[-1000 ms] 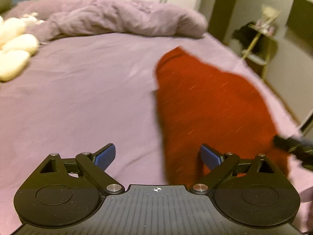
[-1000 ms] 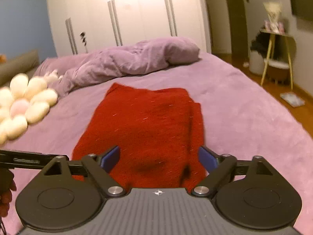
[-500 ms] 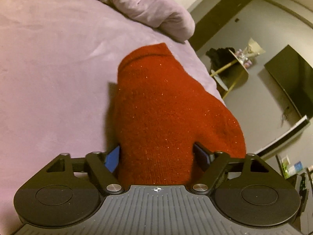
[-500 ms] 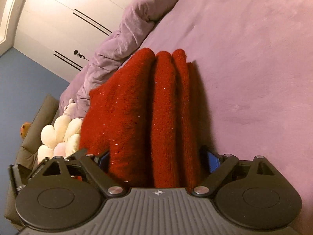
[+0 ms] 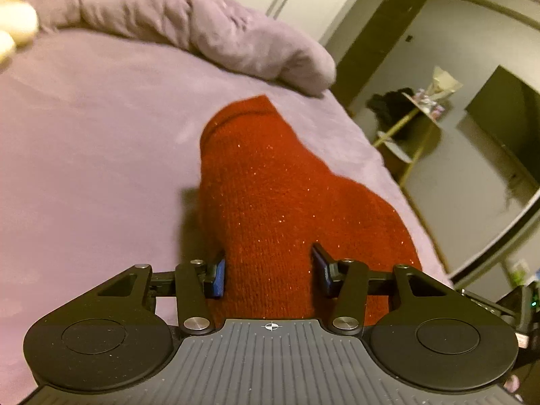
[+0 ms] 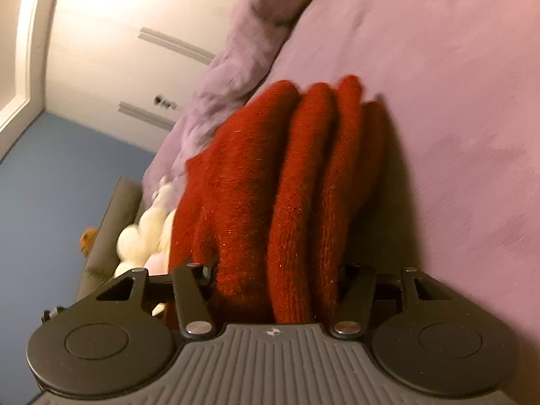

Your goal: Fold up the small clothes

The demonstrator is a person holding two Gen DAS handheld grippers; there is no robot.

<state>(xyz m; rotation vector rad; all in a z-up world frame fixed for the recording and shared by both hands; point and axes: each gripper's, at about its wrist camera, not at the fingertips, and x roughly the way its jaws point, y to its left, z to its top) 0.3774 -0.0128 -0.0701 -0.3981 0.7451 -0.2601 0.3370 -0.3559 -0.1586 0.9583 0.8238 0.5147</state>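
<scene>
A folded red knit garment [image 5: 270, 195] lies on the purple bed [image 5: 87, 155]. My left gripper [image 5: 270, 271] is shut on its near left edge, the thick fabric bulging between the blue pads [image 5: 219, 276]. In the right wrist view the garment [image 6: 256, 182] shows as several stacked folds. My right gripper [image 6: 276, 280] is shut on the near end of that stack; its fingertips are buried in the cloth. Both views are tilted.
A crumpled purple duvet [image 5: 189, 30] lies at the head of the bed. Cream plush toys [image 6: 141, 233] sit at the bed's left side. A side table [image 5: 415, 114] and a dark TV [image 5: 506, 114] stand beyond the right bed edge. White wardrobes [image 6: 135, 33] line the back wall.
Both grippers moved in onto the garment's near edge, closed on it from open, and tilted. The garment now bunches between the jaws.
</scene>
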